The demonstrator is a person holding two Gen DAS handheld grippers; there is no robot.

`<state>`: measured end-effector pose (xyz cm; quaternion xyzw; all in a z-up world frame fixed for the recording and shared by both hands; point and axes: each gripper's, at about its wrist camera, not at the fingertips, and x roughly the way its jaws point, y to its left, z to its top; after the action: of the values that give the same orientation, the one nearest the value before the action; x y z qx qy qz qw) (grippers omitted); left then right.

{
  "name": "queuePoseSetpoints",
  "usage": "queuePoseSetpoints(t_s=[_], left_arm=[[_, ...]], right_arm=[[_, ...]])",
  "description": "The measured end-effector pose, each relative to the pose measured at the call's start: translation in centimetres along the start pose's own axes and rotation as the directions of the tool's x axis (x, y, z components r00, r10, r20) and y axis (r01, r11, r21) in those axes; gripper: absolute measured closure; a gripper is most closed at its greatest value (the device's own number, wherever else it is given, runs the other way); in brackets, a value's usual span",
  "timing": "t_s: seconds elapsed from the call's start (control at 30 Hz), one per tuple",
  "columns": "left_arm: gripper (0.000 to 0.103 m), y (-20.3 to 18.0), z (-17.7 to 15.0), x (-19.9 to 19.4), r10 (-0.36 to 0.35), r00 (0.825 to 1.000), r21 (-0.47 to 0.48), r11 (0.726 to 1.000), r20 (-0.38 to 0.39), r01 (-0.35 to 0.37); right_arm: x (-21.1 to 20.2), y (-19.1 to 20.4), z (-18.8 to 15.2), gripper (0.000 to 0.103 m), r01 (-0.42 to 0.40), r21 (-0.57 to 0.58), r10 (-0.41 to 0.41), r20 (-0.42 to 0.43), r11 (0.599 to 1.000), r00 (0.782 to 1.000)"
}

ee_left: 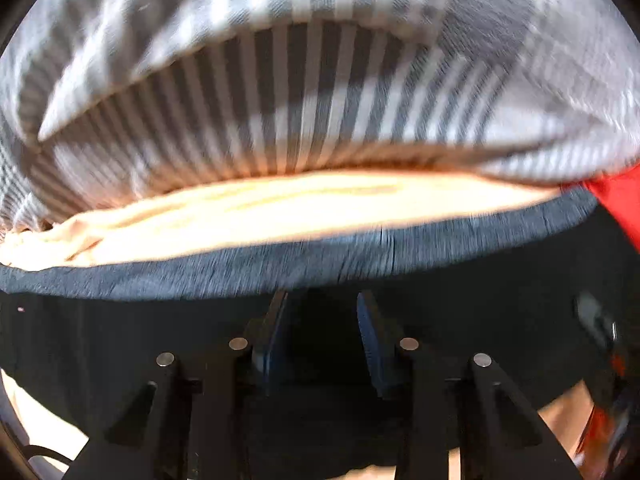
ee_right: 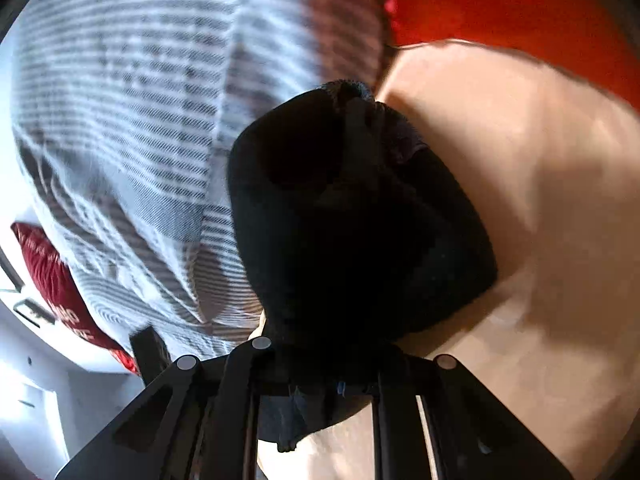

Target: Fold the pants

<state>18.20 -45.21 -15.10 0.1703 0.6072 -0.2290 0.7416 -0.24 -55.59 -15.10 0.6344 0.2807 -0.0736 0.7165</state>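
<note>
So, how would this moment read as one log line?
right tongs: shut on black pants | left tongs: over them, grip unclear | under: cream sheet

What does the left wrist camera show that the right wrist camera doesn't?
Only the left wrist view shows the grey waistband of the black pants, with the left gripper over the cloth, fingers apart. Only the right wrist view shows a bunch of that black cloth gathered in the right gripper, plus a dark red cushion at the left. Both show the striped blanket, the cream sheet and red fabric.
</note>
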Motion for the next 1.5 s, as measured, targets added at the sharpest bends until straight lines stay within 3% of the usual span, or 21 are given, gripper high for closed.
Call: queuePoseSetpoints(t_s=[0.1, 0.13, 0.17, 0.27, 0.43, 0.53, 0.63, 0.77, 0.93, 1.07, 1.23, 1.3, 1.37, 1.47, 1.5], left_arm=[[0.065, -0.6, 1.0, 3.3, 0.006, 1.000, -0.032, 0.999, -0.031, -0.007], [0.065, -1.0, 0.8, 4.1, 0.030, 0.999, -0.019, 0.999, -0.012, -0.030], [0.065, -2.0, 0.4, 3.9, 0.078, 0.995, 0.022, 0.997, 0.064, -0.079], [0.065, -3.0, 0.0, 4.0, 0.132, 0.987, 0.071, 0.988, 0.096, -0.139], [0.065, -0.8, 0.4, 2.9, 0.076, 0.997, 0.018, 0.997, 0.033, -0.077], [0.065, 0.2, -2.0, 0.3, 0.021, 0.999, -0.019, 1.000, 0.038, -0.020], [0.065, -0.2, -5.7, 0.2, -0.026, 1.000, -0.013, 1.000, -0.012, 0.026], [0.065, -1.1, -7.2, 1.0, 0.012, 0.999, 0.034, 0.999, 0.031, -0.013], [0.065, 2.7, -7.2, -0.6, -0.059, 0.998, 0.004, 0.998, -0.013, 0.059], [0.065, 9.0, -8.7, -3.7, -0.050, 0.999, -0.048, 0.998, 0.009, 0.050], [0.065, 18.7, -11.1, -5.6, -0.002, 1.000, -0.153, 0.988, -0.002, 0.002], [0.065, 20.4, -12.2, -6.8, 0.027, 1.000, -0.186, 0.982, -0.006, -0.028], [0.065, 23.8, -12.8, -7.1, 0.052, 0.998, -0.222, 0.974, -0.017, -0.055], [0.065, 28.7, -14.0, -7.0, 0.081, 0.996, -0.272, 0.958, -0.042, -0.089], [0.065, 29.5, -14.5, -6.7, 0.088, 0.995, -0.283, 0.954, -0.048, -0.098]], right_arm=[[0.0, 0.6, 0.0, 0.089, 0.019, -0.037, -0.020, -0.012, 0.999, 1.000], [0.1, 0.7, 0.0, 0.089, 0.025, -0.043, -0.026, -0.019, 0.999, 0.999], [0.1, 0.9, -0.1, 0.089, 0.026, -0.047, -0.027, -0.019, 0.999, 0.999], [0.1, 2.4, -0.2, 0.089, 0.060, -0.104, -0.062, -0.019, 0.993, 0.998], [0.2, 6.4, -0.6, 0.089, 0.115, -0.238, -0.123, -0.017, 0.964, 0.992], [0.4, 8.7, -0.9, 0.089, 0.145, -0.307, -0.156, -0.010, 0.941, 0.988], [0.6, 10.2, -1.3, 0.089, 0.162, -0.349, -0.176, -0.009, 0.923, 0.984], [2.3, 12.1, -3.1, 0.089, 0.202, -0.404, -0.229, -0.018, 0.892, 0.973], [3.6, 16.5, -5.2, 0.089, 0.254, -0.521, -0.283, 0.025, 0.815, 0.959], [6.3, 20.2, -8.3, 0.089, 0.297, -0.625, -0.339, 0.054, 0.722, 0.939], [12.4, 24.1, -15.0, 0.089, 0.349, -0.755, -0.426, 0.102, 0.555, 0.899], [15.4, 24.6, -17.7, 0.089, 0.365, -0.789, -0.460, 0.118, 0.495, 0.880], [19.6, 24.3, -20.7, 0.089, 0.393, -0.824, -0.528, 0.137, 0.409, 0.838], [25.6, 22.4, -25.5, 0.087, 0.424, -0.871, -0.629, 0.187, 0.250, 0.755], [27.1, 21.4, -26.8, 0.083, 0.435, -0.880, -0.659, 0.215, 0.188, 0.721]])
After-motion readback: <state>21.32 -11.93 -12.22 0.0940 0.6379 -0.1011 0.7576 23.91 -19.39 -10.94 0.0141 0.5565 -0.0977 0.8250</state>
